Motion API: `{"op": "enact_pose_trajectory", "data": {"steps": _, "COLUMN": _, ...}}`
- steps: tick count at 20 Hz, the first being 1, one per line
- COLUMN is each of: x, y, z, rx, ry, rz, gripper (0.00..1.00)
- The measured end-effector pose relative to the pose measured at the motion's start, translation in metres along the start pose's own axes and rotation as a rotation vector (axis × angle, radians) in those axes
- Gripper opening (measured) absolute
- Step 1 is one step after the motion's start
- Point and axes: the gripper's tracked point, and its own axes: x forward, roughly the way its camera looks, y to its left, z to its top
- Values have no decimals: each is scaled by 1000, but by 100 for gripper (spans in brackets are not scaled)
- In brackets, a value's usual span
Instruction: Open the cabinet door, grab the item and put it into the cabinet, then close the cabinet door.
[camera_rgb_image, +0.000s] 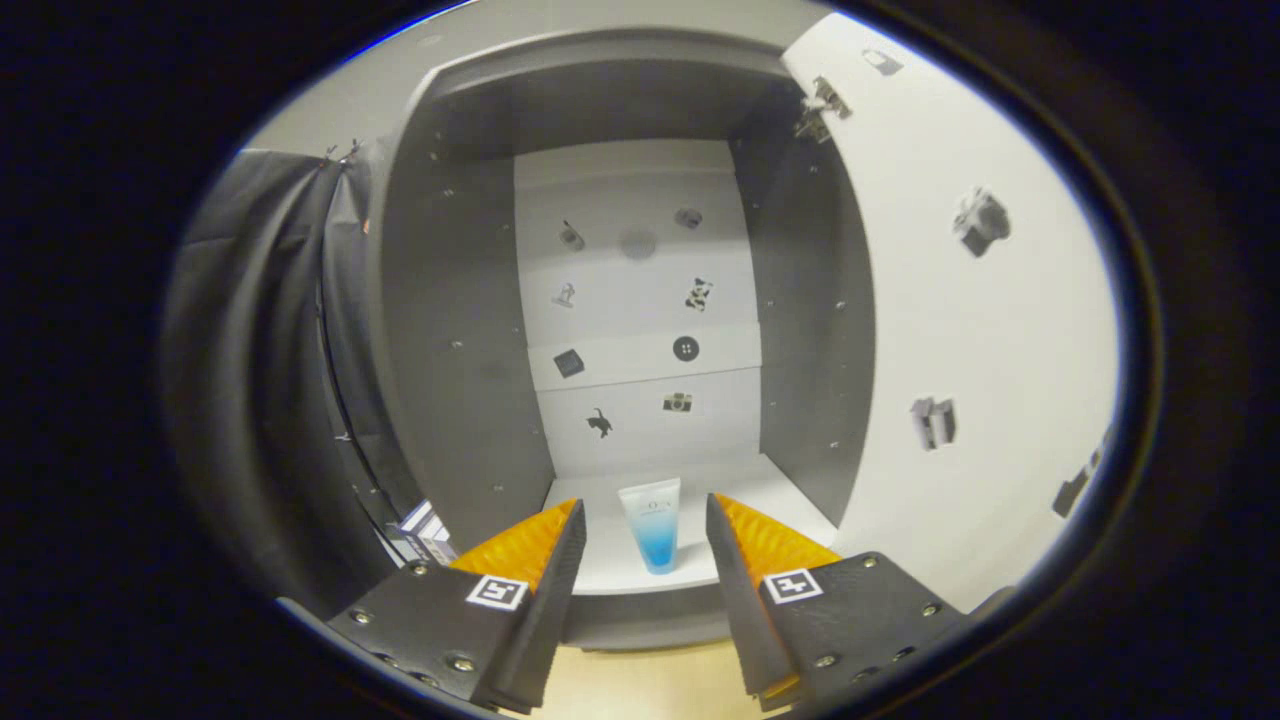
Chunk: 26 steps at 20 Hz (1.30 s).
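Note:
A small tube (654, 526), clear at the top and blue toward its cap, stands upside down on the white floor of the cabinet (620, 575) near its front edge. My gripper (645, 515) is open, and its fingertips flank the tube without touching it. The tube sits just ahead of the fingers, in line with the gap. The cabinet door (960, 330) is swung wide open on the right, white with small pictures on it. The grey side walls (450, 330) and the white back panel (635, 300) of the cabinet are in plain sight.
A hinge (822, 105) shows at the top of the door. Black cloth (260, 380) hangs to the left of the cabinet. A small striped box (425, 530) sits low at the cabinet's left foot. A wooden surface (640, 685) lies below the fingers.

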Motion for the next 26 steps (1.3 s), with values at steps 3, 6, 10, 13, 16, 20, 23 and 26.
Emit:
{"op": "enact_pose_trajectory", "data": {"steps": 3, "x": -51, "y": -5, "z": 3, "rx": -27, "ry": -29, "rz": -12, "gripper": 71}}
{"op": "enact_pose_trajectory", "data": {"steps": 6, "x": -104, "y": -22, "z": -1, "rx": -36, "ry": -36, "rz": -48, "gripper": 72}}
{"op": "enact_pose_trajectory", "data": {"steps": 10, "x": -169, "y": -57, "z": -2, "rx": -21, "ry": -50, "rz": -108, "gripper": 81}}
{"op": "enact_pose_trajectory", "data": {"steps": 13, "x": -210, "y": -94, "z": -1, "rx": -2, "ry": -66, "rz": -157, "gripper": 86}}
{"op": "enact_pose_trajectory", "data": {"steps": 16, "x": -248, "y": -130, "z": 0, "rx": 16, "ry": -88, "rz": -203, "gripper": 99}}
{"op": "enact_pose_trajectory", "data": {"steps": 20, "x": -278, "y": -181, "z": -3, "rx": 16, "ry": -90, "rz": -259, "gripper": 99}}
{"op": "enact_pose_trajectory", "data": {"steps": 23, "x": -290, "y": -218, "z": -8, "rx": 6, "ry": -85, "rz": -299, "gripper": 99}}
{"op": "enact_pose_trajectory", "data": {"steps": 26, "x": -298, "y": -261, "z": -16, "rx": 8, "ry": -74, "rz": -335, "gripper": 99}}
